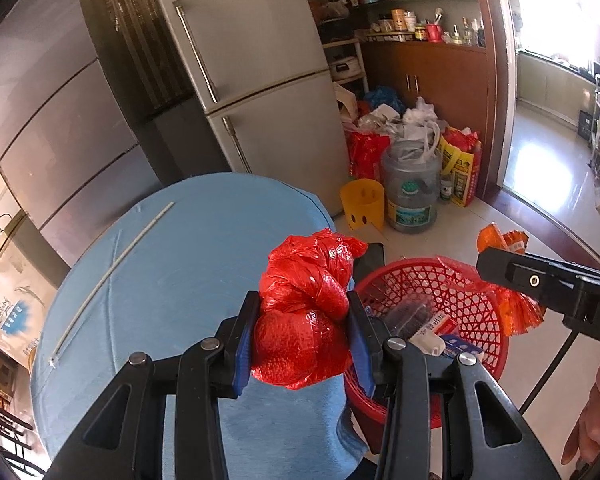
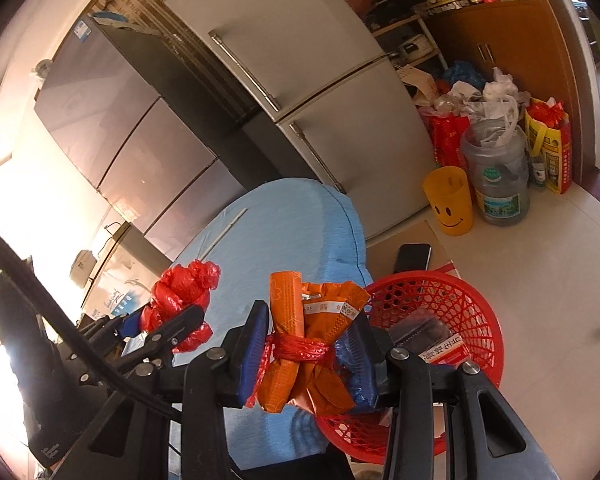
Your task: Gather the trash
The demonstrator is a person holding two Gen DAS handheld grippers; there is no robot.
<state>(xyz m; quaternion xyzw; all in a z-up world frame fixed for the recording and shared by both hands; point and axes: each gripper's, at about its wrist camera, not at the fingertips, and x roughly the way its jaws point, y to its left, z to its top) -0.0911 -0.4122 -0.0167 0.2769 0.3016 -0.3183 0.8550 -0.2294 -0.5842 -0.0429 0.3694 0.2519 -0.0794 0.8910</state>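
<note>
My left gripper (image 1: pixel 302 340) is shut on a knotted red plastic bag (image 1: pixel 306 284), held above the right edge of the blue-covered round table (image 1: pixel 172 264). The bag also shows in the right wrist view (image 2: pixel 182 296). My right gripper (image 2: pixel 306 354) is shut on an orange wrapper bundle (image 2: pixel 308 320) tied with red string, held just left of the red mesh basket (image 2: pixel 468 308). The basket (image 1: pixel 472 300) holds a few boxes and packets. A thin white stick (image 1: pixel 112 268) lies on the table.
Two refrigerators (image 1: pixel 260 60) stand behind the table. A yellow smiley cup (image 2: pixel 450 200), a large water jug (image 2: pixel 498 176), and bags of clutter (image 1: pixel 460 160) sit on the floor by a wooden cabinet (image 1: pixel 428 76). A phone (image 2: pixel 412 258) lies beside the basket.
</note>
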